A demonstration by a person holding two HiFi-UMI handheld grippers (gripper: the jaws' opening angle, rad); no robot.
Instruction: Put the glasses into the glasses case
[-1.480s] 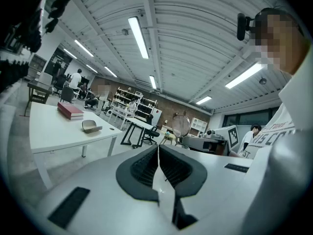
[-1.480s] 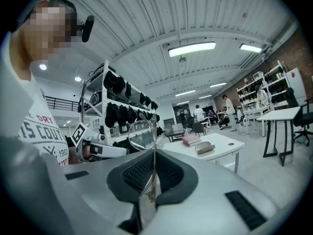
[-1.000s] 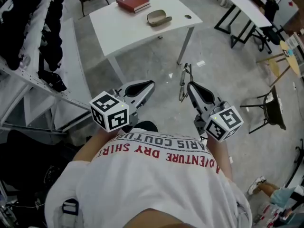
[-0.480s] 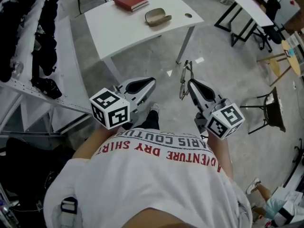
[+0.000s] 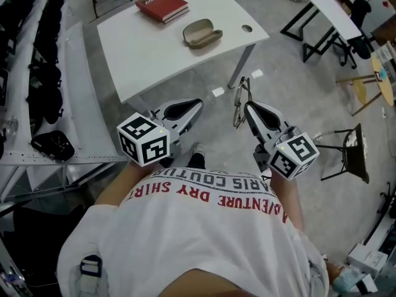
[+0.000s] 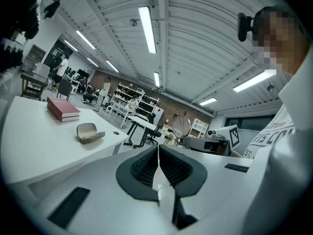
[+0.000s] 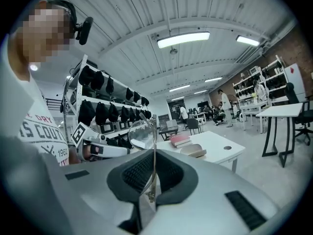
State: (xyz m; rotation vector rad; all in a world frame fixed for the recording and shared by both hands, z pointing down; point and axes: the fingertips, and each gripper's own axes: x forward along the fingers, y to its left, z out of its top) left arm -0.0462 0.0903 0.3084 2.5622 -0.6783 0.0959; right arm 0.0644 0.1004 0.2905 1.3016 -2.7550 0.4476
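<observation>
The right gripper (image 5: pixel 247 107), jaws pinched shut on the thin wire-framed round glasses (image 5: pixel 239 103), holds them upright over the floor, short of the white desk (image 5: pixel 142 60). There the tan oval glasses case (image 5: pixel 202 32) lies open to receive them. The left gripper (image 5: pixel 197 106), jaws together and empty, is free, probably to steady the case.

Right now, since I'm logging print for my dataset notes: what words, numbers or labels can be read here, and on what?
"ADVENTURE DRY SHIRT": red, upside down in the head view, on the person's white shirt.
"ARIS COUTU": dark, cut off at both ends, on the same shirt.
"1962": on that shirt, seen in the right gripper view.
White print on the red book: too small to read.
</observation>
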